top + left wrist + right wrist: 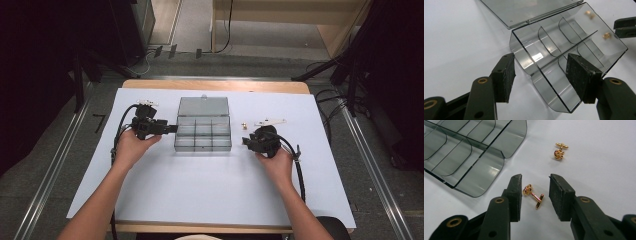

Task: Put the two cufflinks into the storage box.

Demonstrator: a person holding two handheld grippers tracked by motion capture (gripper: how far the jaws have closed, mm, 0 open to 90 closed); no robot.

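Right gripper (535, 188) sits low on the white sheet, jaws apart either side of a gold cufflink (533, 195), not pinching it; left gripper (539, 75) straddles the clear organiser box's (564, 50) corner, jaws apart

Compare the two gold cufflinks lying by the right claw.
The near cufflink lies between the right claw's open pads, knot toward the left pad; the far cufflink lies apart, beyond them. The near one's bar points toward the camera, the far one's away. Both are gold knots resting on the white sheet.
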